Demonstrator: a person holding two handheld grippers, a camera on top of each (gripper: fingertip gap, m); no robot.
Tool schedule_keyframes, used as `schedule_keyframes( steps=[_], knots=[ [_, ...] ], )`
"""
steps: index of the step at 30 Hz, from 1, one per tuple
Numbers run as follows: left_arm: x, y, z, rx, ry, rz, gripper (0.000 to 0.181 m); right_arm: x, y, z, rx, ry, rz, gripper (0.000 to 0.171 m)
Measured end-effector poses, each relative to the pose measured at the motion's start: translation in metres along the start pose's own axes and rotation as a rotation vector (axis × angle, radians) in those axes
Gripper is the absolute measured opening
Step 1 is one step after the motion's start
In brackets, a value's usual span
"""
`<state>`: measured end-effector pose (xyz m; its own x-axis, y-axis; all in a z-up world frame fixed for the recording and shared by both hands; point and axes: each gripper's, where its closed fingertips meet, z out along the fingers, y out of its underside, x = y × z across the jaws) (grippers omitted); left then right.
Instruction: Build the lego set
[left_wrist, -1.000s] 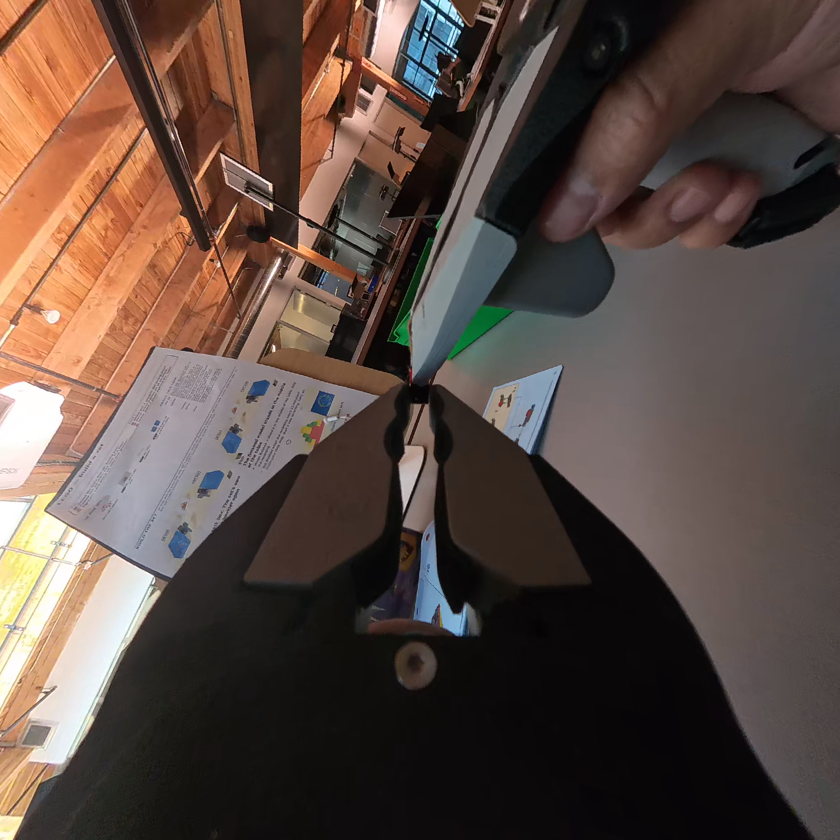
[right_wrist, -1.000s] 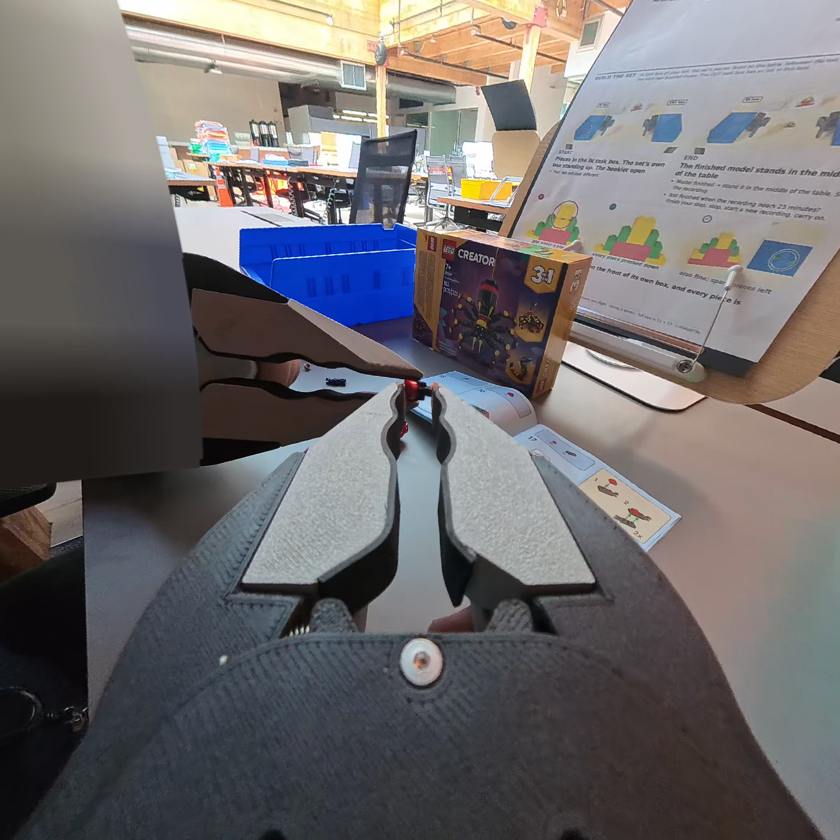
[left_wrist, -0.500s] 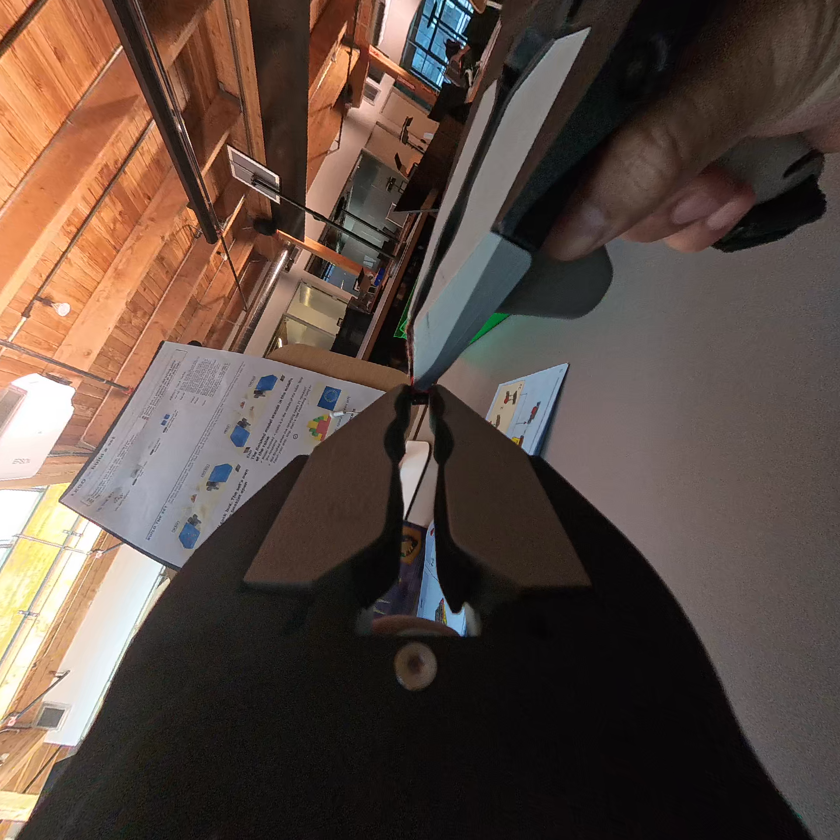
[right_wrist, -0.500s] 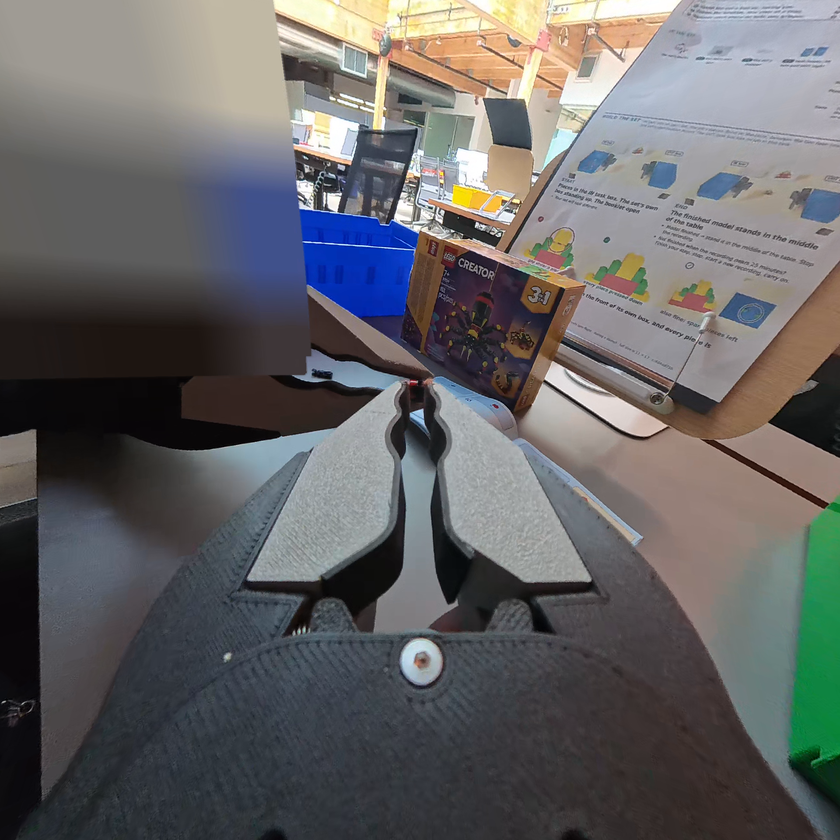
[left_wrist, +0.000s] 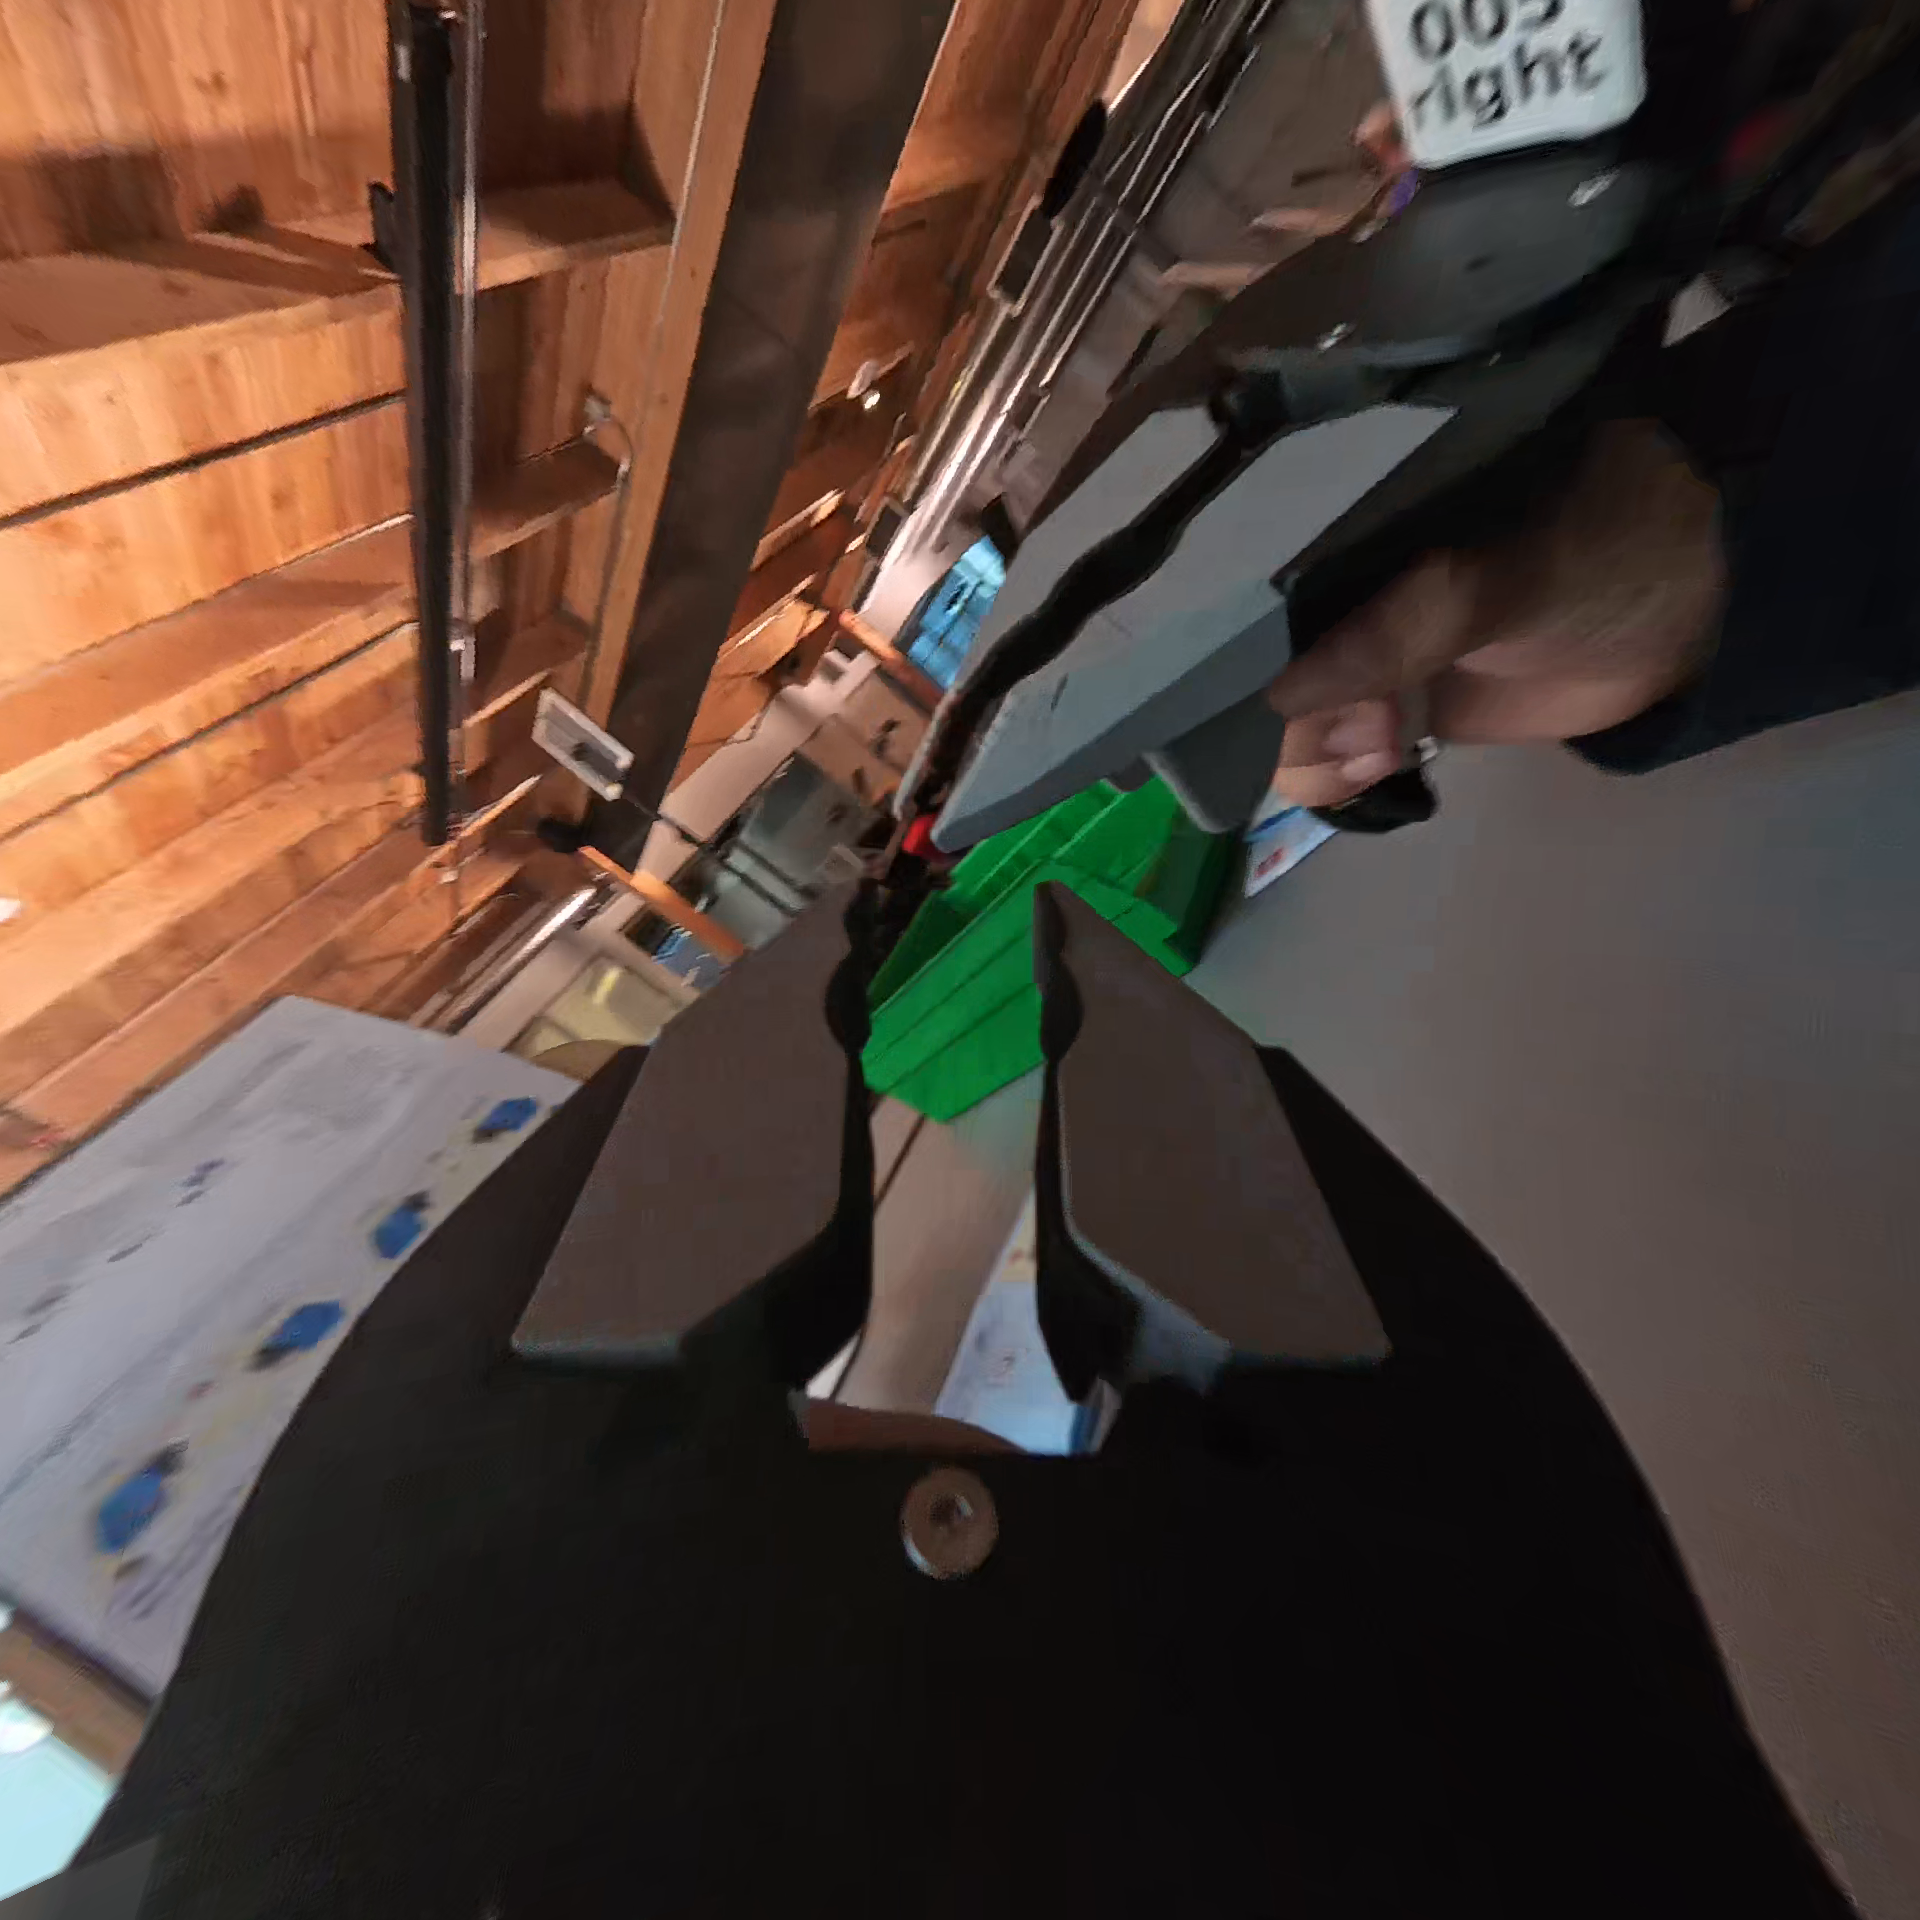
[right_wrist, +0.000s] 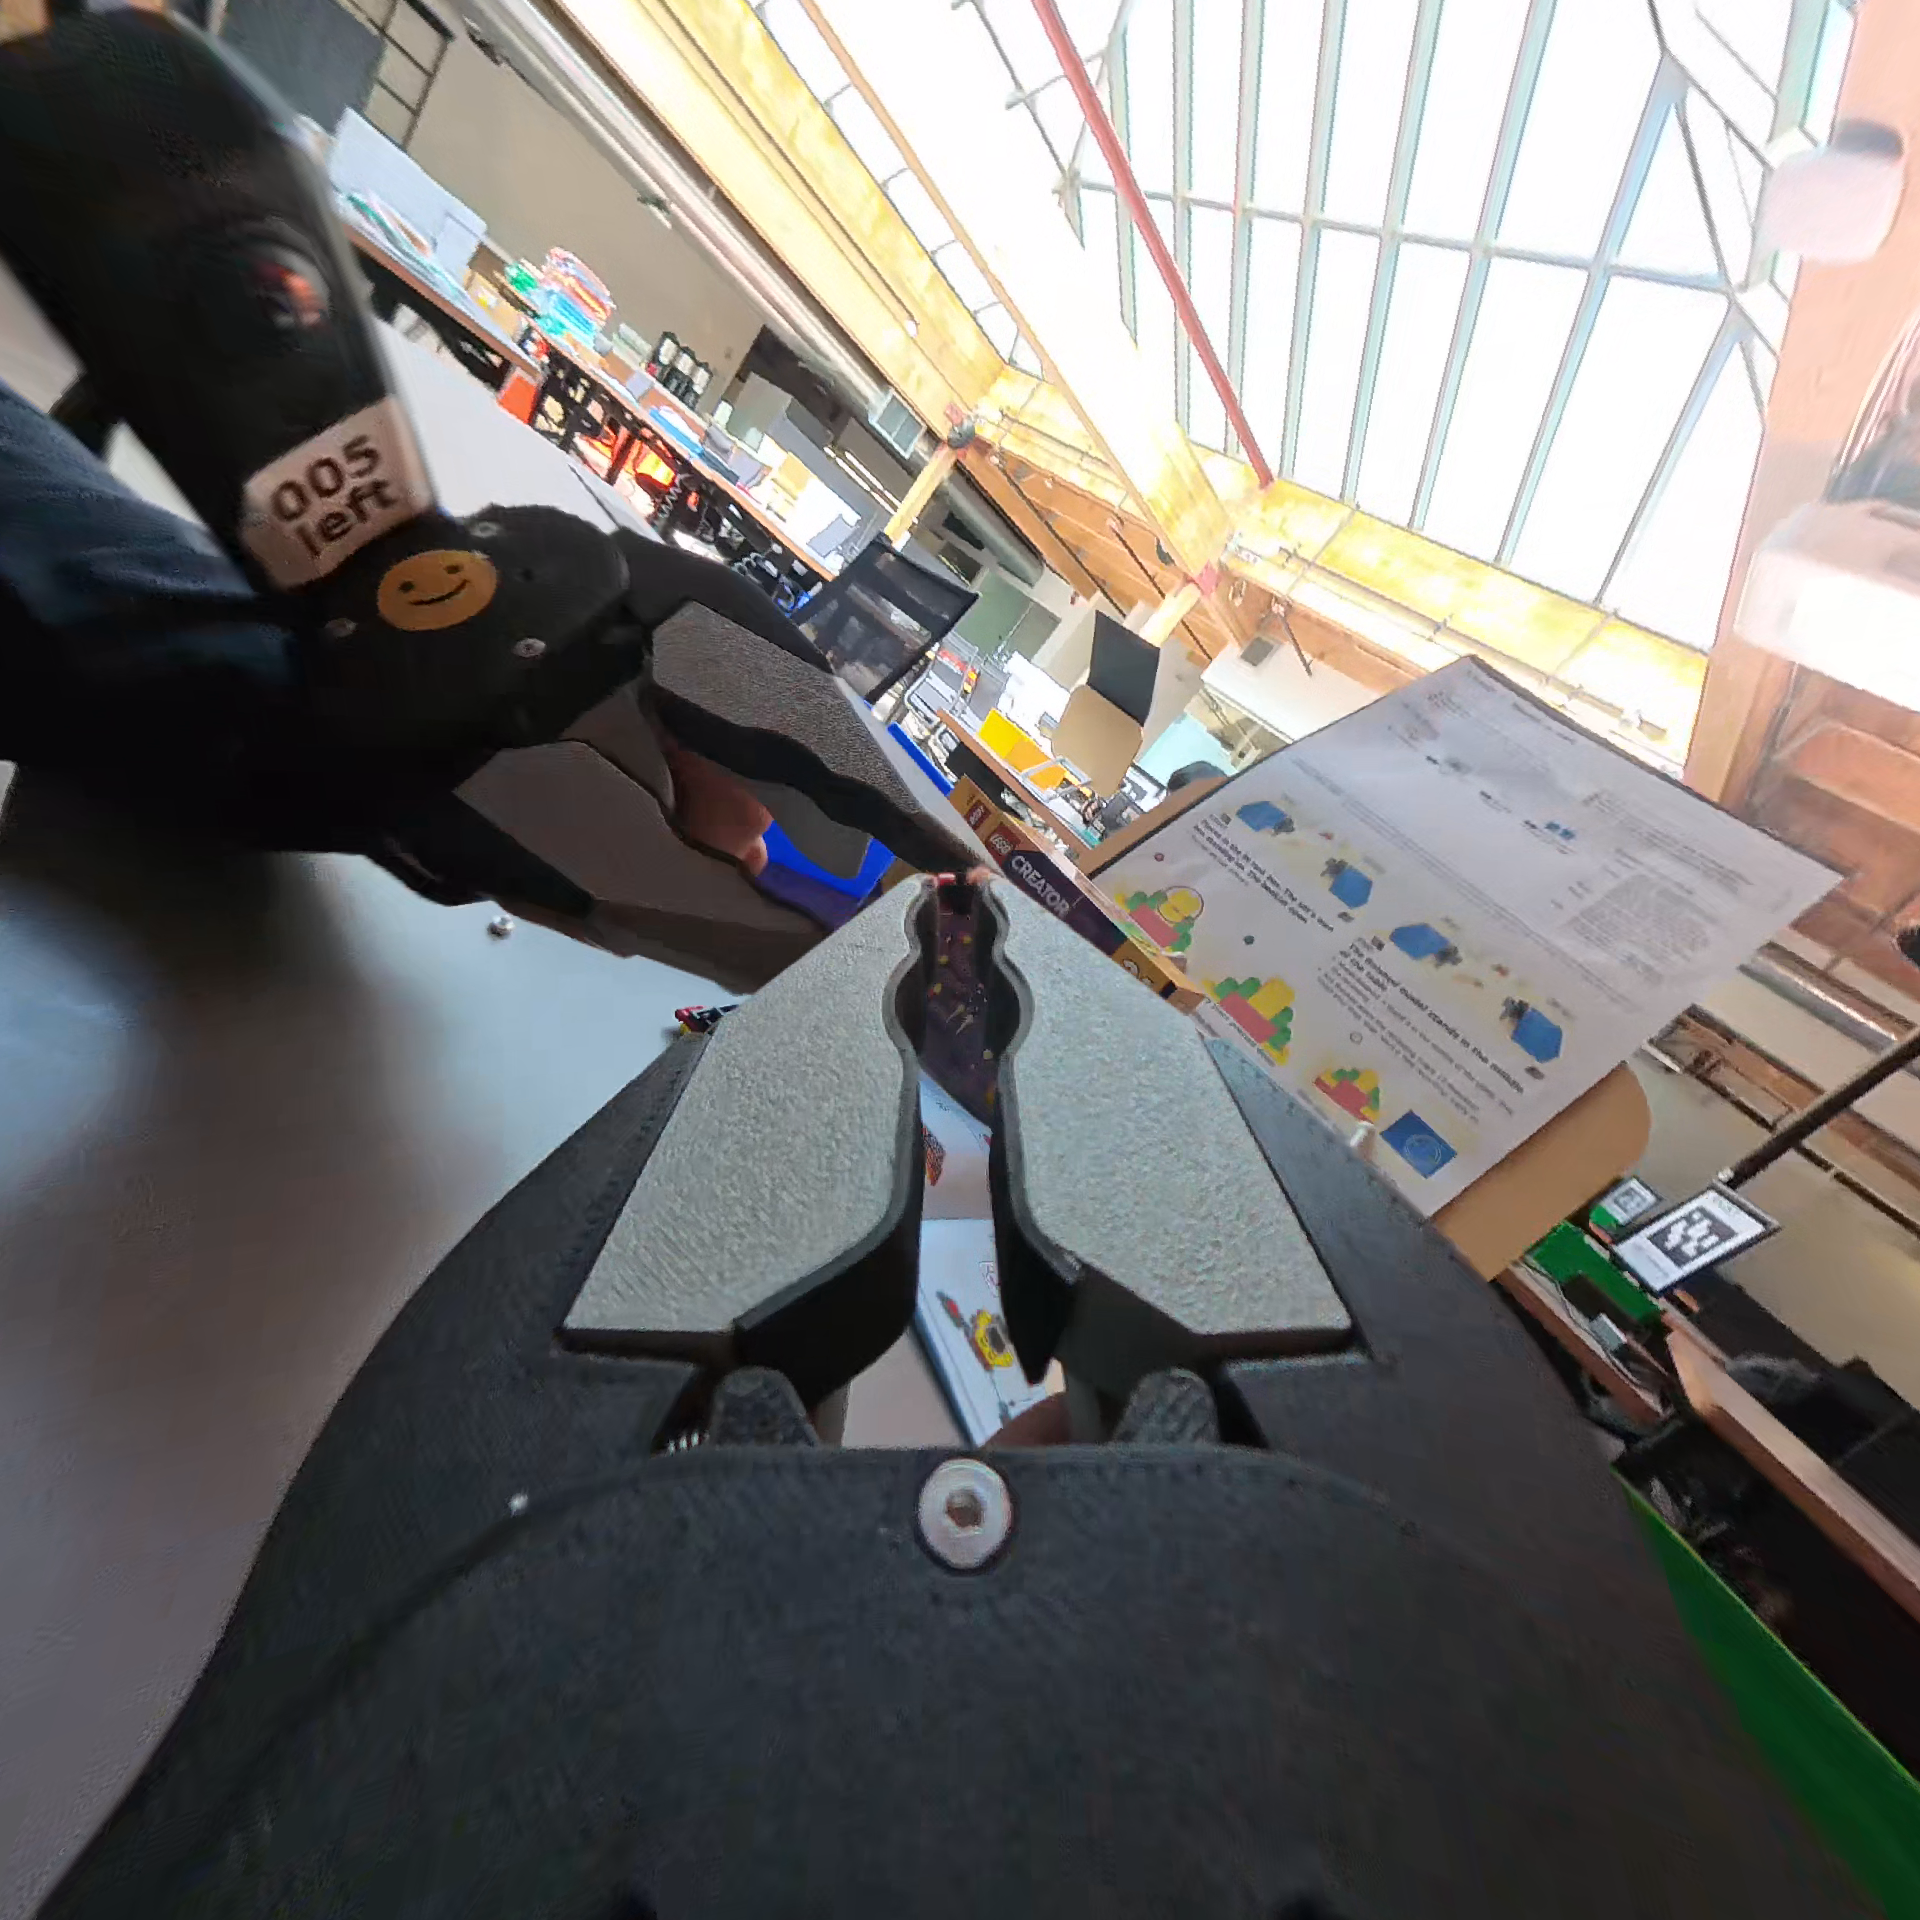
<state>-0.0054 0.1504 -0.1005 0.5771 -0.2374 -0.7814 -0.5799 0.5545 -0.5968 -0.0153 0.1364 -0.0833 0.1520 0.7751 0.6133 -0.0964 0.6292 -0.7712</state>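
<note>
Grippers first: my left gripper (left_wrist: 945, 914) has its two fingers spread with a clear gap between them, and through that gap I see the green bin (left_wrist: 997, 977) and a strip of the grey table (left_wrist: 1558, 1091); nothing sits between these fingers, though a small dark string of lego pieces (left_wrist: 881, 904) hangs just beside the tip of the left-hand finger, and I cannot tell whether it touches it. My right gripper (right_wrist: 951, 883) is nearly closed, the tips pinching a tiny red lego piece (right_wrist: 948, 880) at their very end, while the scalloped hollows behind the tips stay empty. In the left wrist view that same right gripper (left_wrist: 925, 821) comes in from the upper right, tips pressed together on a small red piece (left_wrist: 916, 831), with my hand (left_wrist: 1496, 644) wrapped around its handle. In the right wrist view the left gripper's fingers (right_wrist: 748, 707) reach in from the left, their tips ending right next to my right tips. Both tools are held up off the table. Behind the right tips stands the lego box (right_wrist: 1039, 883), partly hidden by the fingers, and an open instruction booklet (right_wrist: 966, 1299) lies on the table beneath the gripper. A printed instruction sheet on a wooden board (right_wrist: 1455, 935) leans to the right of the box. A few loose small pieces (right_wrist: 701, 1016) lie on the table near the left gripper.
</note>
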Motion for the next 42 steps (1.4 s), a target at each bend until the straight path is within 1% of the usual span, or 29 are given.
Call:
schedule_keyframes(
  steps=[1, 2, 4, 6, 8, 10, 11, 13, 14, 19, 20, 21, 22, 23, 27, 34, 39, 42],
  knots=[
    [0.005, -0.002, -0.002, 0.03, 0.062, -0.059, 0.03, -0.001, -0.001, -0.002, 0.008, -0.019, -0.008, 0.002],
    [0.003, -0.003, -0.004, 0.044, 0.09, -0.105, 0.019, -0.001, -0.001, -0.005, 0.012, -0.026, -0.007, 0.002],
    [-0.005, -0.002, -0.007, 0.075, 0.116, -0.203, 0.016, 0.002, -0.005, -0.011, 0.046, -0.04, 0.016, 0.002],
    [-0.007, -0.004, -0.01, 0.106, 0.173, -0.311, 0.007, 0.0, -0.01, -0.016, 0.077, -0.095, 0.045, 0.002],
    [-0.006, -0.012, -0.013, 0.149, 0.243, -0.416, 0.008, -0.005, -0.016, -0.02, 0.119, -0.145, 0.034, 0.002],
    [-0.003, -0.017, -0.013, 0.163, 0.294, -0.493, 0.018, -0.011, -0.018, -0.021, 0.137, -0.194, 0.04, 0.003],
    [-0.002, -0.019, -0.012, 0.164, 0.302, -0.516, 0.019, -0.012, -0.019, -0.022, 0.146, -0.204, 0.053, 0.003],
    [0.001, -0.025, -0.014, 0.189, 0.333, -0.527, 0.001, -0.012, -0.018, -0.021, 0.156, -0.217, 0.092, 0.003],
    [0.003, -0.026, -0.015, 0.194, 0.343, -0.522, 0.0, -0.013, -0.017, -0.021, 0.157, -0.227, 0.106, 0.003],
    [0.009, -0.027, -0.017, 0.185, 0.392, -0.553, 0.0, -0.019, -0.018, -0.021, 0.188, -0.277, 0.176, 0.002],
    [0.012, -0.029, -0.018, 0.191, 0.417, -0.561, 0.009, -0.02, -0.018, -0.021, 0.19, -0.289, 0.188, 0.003],
    [0.014, -0.031, -0.019, 0.196, 0.434, -0.567, 0.012, -0.023, -0.017, -0.021, 0.186, -0.309, 0.195, 0.002],
    [0.016, -0.034, -0.02, 0.202, 0.447, -0.563, 0.011, -0.026, -0.016, -0.021, 0.182, -0.323, 0.2, 0.003],
    [0.018, -0.034, -0.02, 0.197, 0.45, -0.548, 0.007, -0.027, -0.016, -0.02, 0.188, -0.328, 0.205, 0.002],
    [0.022, -0.035, -0.022, 0.194, 0.496, -0.542, 0.005, -0.031, -0.016, -0.022, 0.196, -0.358, 0.224, 0.003],
    [0.023, -0.041, -0.029, 0.237, 0.524, -0.547, 0.004, -0.036, -0.019, -0.026, 0.201, -0.4, 0.226, 0.003],
    [0.025, -0.039, -0.029, 0.211, 0.536, -0.524, 0.003, -0.036, -0.016, -0.026, 0.185, -0.405, 0.237, 0.003],
    [0.022, -0.03, -0.022, 0.145, 0.489, -0.479, 0.002, -0.029, -0.007, -0.022, 0.138, -0.355, 0.239, 0.004]
  ],
)
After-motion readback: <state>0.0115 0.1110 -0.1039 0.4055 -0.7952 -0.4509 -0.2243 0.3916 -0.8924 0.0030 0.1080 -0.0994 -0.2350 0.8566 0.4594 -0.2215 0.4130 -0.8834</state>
